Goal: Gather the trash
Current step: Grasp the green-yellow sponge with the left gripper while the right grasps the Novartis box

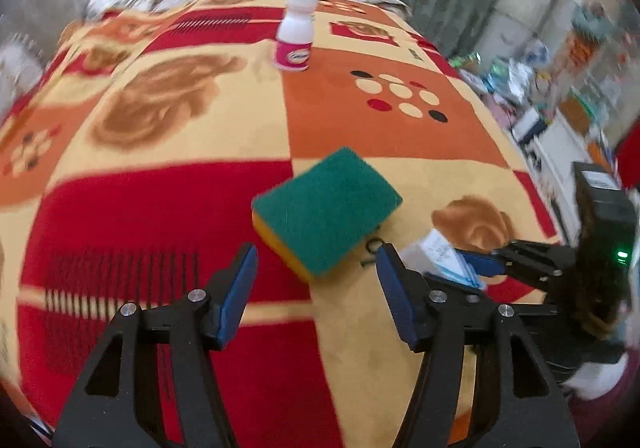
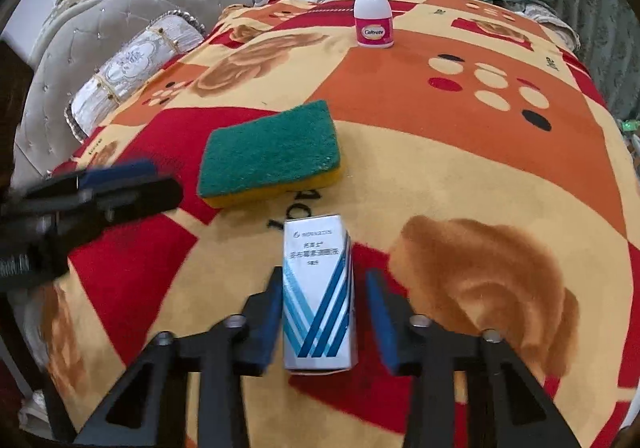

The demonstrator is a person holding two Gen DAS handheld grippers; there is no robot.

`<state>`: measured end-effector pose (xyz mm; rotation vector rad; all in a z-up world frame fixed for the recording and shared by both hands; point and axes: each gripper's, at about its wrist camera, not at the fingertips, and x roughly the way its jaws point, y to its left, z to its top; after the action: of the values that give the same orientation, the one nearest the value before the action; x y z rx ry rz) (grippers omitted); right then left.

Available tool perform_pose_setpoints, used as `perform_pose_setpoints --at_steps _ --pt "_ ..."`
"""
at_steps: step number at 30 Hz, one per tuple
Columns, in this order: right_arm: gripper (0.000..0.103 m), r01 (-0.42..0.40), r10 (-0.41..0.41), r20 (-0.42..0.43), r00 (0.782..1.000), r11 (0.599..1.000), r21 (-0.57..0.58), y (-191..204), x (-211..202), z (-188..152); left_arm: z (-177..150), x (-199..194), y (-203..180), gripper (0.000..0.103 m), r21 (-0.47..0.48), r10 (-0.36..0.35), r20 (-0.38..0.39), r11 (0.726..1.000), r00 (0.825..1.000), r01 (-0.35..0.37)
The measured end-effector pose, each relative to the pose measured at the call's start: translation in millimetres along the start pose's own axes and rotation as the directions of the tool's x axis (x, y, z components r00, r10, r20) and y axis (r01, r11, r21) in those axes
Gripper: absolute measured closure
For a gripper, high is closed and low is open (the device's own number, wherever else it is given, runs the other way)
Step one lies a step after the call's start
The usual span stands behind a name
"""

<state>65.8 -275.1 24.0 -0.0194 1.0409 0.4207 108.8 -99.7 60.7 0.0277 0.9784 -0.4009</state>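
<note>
A big blanket (image 2: 460,176) with red, orange and yellow patches covers the bed. A green and yellow sponge (image 2: 268,152) lies in the middle. A white bottle (image 2: 373,10) stands far behind it. The right gripper (image 2: 322,318) sits around a small white and blue box (image 2: 318,296), with a gap on 1 side. The left gripper (image 1: 316,288) is wide and empty, near the sponge.

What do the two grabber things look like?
Both are alike. The left gripper and right gripper have black plastic arms with cut-out holes, silver round bolts and flat blue pads. The right one's black body shows a small green light.
</note>
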Motion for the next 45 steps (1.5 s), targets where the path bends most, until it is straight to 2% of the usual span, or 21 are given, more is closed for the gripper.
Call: perform_pose_setpoints --at_steps 1,4,9,11,14,17,20,25,27,29,31,37,45 --pt "0.072 0.005 -0.005 0.007 1.0 1.0 -0.008 -0.9 -1.5 -0.8 4.7 4.2 -1.3 0.042 0.037 -0.001 -0.003 0.999 1.0 0.001" --pt "0.073 0.016 -0.016 0.022 1.0 1.0 -0.014 -7.2 -9.6 -2.7 15.7 19.0 -4.4 0.042 0.127 -0.004 -0.019 0.992 1.0 0.007" --pt "0.073 0.011 -0.011 0.014 1.0 1.0 0.0 -19.8 -15.6 -6.0 24.8 49.3 -9.0 0.042 0.205 0.025 -0.076 0.979 0.997 -0.009" --pt "0.073 0.001 -0.001 0.01 1.0 1.0 0.008 -22.8 -14.5 -7.0 27.0 57.8 -12.3 0.037 0.228 0.043 -0.084 0.973 0.996 -0.023" --pt "0.073 -0.001 0.001 0.009 1.0 1.0 0.004 -22.1 -12.1 -6.6 33.9 69.2 -10.5 0.029 0.212 0.028 -0.11 0.977 0.994 -0.004" --pt "0.073 -0.004 0.004 0.013 1.0 1.0 0.004 -22.0 -10.5 -4.9 36.3 76.1 -2.3 0.029 0.127 -0.026 -0.134 0.991 0.991 0.044" --pt "0.073 -0.002 0.002 0.011 1.0 1.0 0.004 -22.7 -8.6 -4.7 32.3 70.9 -0.8 0.03 0.094 -0.037 -0.119 0.994 0.992 0.048" --pt "0.074 0.005 -0.005 0.017 1.0 1.0 -0.006 -20.2 -11.4 -9.6 18.5 50.9 -6.0 0.055 0.064 -0.007 -0.096 0.998 0.995 0.013" --pt "0.074 0.006 -0.006 0.031 0.999 1.0 -0.016 -17.0 -17.8 -12.4 13.9 34.8 -5.6 0.075 0.023 -0.002 -0.073 1.0 0.997 0.004" --pt "0.074 0.007 -0.007 0.042 0.999 1.0 -0.021 -15.2 -24.2 -15.4 9.8 20.9 -3.9 0.081 -0.023 -0.022 -0.052 1.0 0.998 0.021" --pt "0.074 0.007 -0.006 0.057 0.998 1.0 -0.02 -13.8 -33.1 -19.6 3.4 9.5 -3.9 0.083 -0.061 -0.034 -0.044 0.998 0.998 0.031" --pt "0.074 0.014 -0.013 0.067 0.998 1.0 -0.017 -9.6 -50.3 -33.2 -15.5 -11.5 -14.1 0.088 -0.092 -0.015 -0.015 0.996 1.0 0.014" --pt "0.074 0.027 -0.025 0.101 0.995 1.0 -0.016 -7.2 -80.1 -49.7 -33.7 -48.0 -41.8 0.089 -0.1 -0.082 0.044 0.991 0.996 0.086"
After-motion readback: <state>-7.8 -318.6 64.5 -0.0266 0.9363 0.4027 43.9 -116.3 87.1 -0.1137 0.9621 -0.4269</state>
